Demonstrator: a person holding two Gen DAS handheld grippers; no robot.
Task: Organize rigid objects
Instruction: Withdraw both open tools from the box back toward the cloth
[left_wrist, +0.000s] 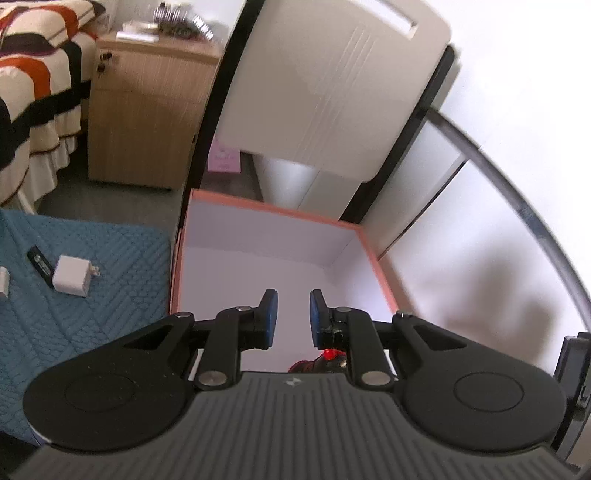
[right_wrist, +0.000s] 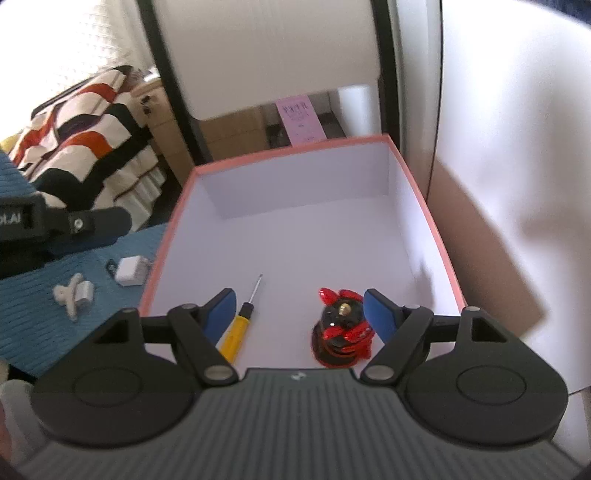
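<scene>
Box (right_wrist: 417, 192) holding screwdriver (right_wrist: 236, 332) and red-black figurine (right_wrist: 341, 328), figurine half hidden in left view, left tool (left_wrist: 291, 314) together and empty, right tool (right_wrist: 299, 314) apart, empty.

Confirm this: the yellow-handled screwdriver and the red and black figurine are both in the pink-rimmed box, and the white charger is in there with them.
Not the white charger: the right wrist view shows it outside, on the blue mat beside the pink-rimmed box. The yellow-handled screwdriver and red and black figurine are inside.
</scene>
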